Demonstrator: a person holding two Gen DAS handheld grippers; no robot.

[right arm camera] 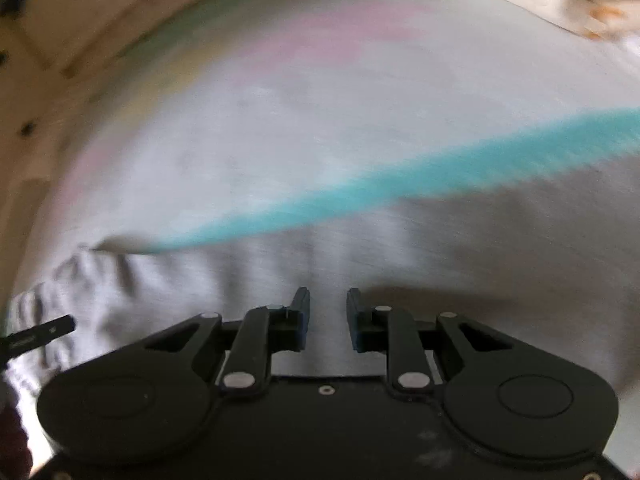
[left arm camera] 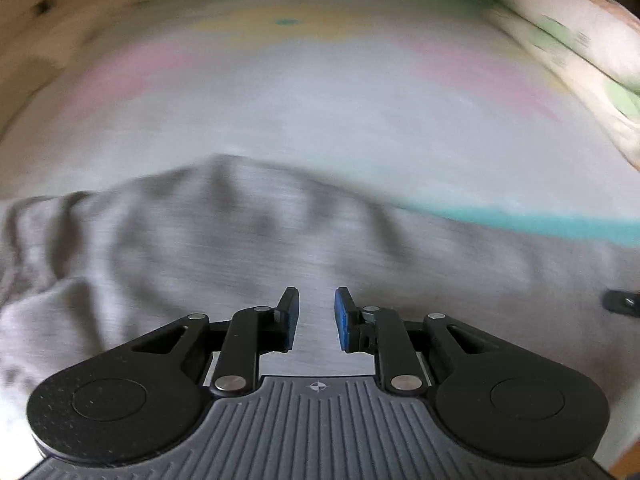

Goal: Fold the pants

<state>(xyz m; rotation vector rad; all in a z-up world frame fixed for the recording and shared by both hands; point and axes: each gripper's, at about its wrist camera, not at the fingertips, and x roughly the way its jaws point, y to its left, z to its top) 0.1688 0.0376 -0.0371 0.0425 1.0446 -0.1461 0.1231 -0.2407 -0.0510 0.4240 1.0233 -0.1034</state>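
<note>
Grey pants lie rumpled on a pale sheet with pastel stripes; both views are motion-blurred. My left gripper is open just above the grey cloth, nothing between its blue pads. In the right wrist view the pants spread below a teal stripe, with a gathered edge at the left. My right gripper is open above the cloth and holds nothing. A tip of the right gripper shows at the left view's right edge; the left gripper's tip shows at the right view's left edge.
A wooden frame borders the sheet at the far left. A patterned pillow or blanket lies at the far right. The wooden border also shows in the right wrist view.
</note>
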